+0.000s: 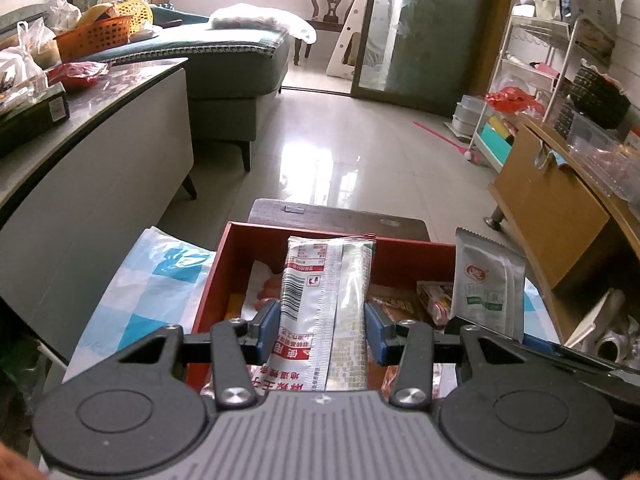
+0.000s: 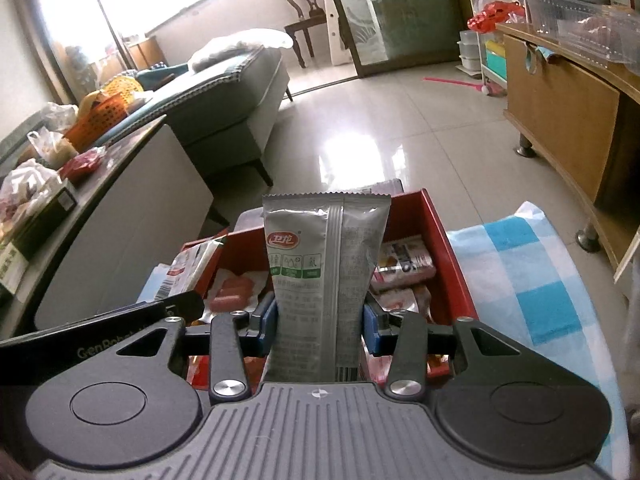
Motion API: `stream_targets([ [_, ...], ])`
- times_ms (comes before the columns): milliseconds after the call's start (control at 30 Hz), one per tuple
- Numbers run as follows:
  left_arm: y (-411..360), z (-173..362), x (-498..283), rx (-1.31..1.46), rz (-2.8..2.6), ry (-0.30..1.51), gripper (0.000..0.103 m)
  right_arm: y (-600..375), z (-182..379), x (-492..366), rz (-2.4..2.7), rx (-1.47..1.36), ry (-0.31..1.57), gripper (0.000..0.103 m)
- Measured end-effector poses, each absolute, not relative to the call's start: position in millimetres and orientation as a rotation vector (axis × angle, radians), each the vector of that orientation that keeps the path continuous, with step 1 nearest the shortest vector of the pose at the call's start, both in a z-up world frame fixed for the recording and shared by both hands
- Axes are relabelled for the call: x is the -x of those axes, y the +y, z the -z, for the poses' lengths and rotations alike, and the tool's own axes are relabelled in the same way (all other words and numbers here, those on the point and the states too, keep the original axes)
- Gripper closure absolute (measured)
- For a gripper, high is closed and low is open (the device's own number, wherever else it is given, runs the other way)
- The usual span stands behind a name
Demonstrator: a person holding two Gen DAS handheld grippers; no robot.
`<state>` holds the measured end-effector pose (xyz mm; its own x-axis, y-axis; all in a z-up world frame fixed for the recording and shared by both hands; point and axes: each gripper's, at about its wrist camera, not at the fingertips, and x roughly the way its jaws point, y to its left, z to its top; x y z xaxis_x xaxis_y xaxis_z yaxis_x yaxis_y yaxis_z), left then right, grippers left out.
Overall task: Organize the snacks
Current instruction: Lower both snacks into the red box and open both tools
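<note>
A white-and-silver snack packet [image 1: 324, 312], printed with red text and a barcode, stands upright above the red box [image 1: 248, 240], its lower part pinched at both sides and its serrated top edge level with the box's far wall. A grey foil packet [image 2: 326, 264] with a red logo and green icons also stands upright over the box, toward its right side, gripped low on both edges. Inside the box lie wrapped sausages [image 2: 402, 266] and other small red-and-white packets [image 2: 234, 290], flat and loosely piled.

Black linkage arms with silver screws, blue pads on the tongs [image 1: 322, 326], grey ribbed housing (white lettering alongside)
</note>
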<state>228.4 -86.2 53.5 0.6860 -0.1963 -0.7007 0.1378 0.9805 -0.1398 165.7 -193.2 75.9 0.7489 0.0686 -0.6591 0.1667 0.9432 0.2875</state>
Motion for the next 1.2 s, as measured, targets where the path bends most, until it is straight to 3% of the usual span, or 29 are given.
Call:
stream_targets([
  [1200,-100.7,-17.6,-258.6,0.079,0.159,0.841,0.065,-200.9,-45.7,-201.3,0.093,-0.329,0.75,0.053],
])
